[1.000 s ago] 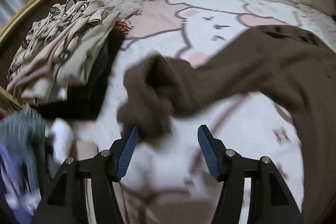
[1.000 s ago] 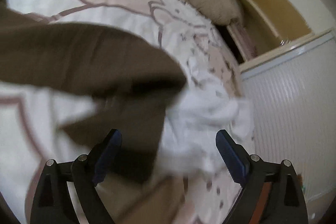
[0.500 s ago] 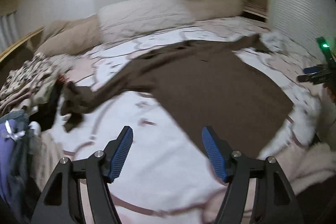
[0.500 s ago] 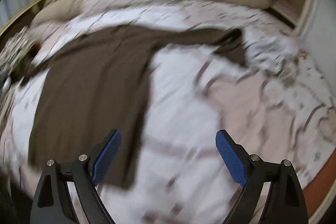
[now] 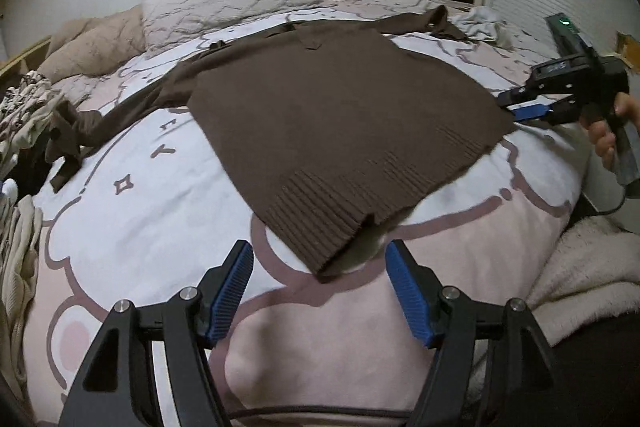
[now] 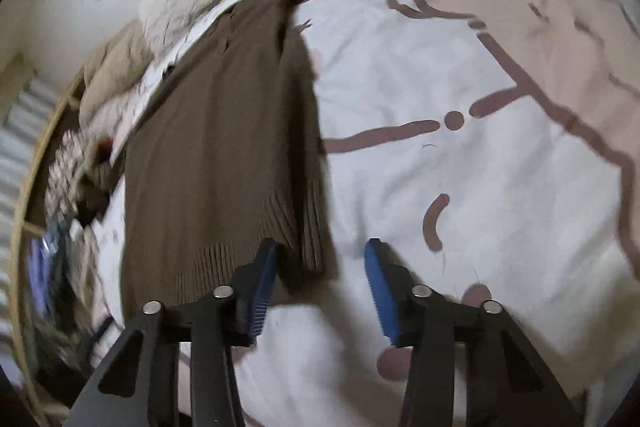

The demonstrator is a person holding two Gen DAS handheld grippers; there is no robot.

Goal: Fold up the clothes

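Left wrist view: the left tongs (image 5: 320, 291) hang wide open with nothing between the blue pads, and the brown sweater (image 5: 340, 115) lies spread flat on the bed (image 5: 140, 219) just ahead of them, its near hem corner close to the tips. Right wrist view: the right tongs (image 6: 320, 287) have just been closing and stand half open and empty, the sweater's ribbed hem (image 6: 248, 227) just ahead of the left-side pad (image 6: 262, 287)
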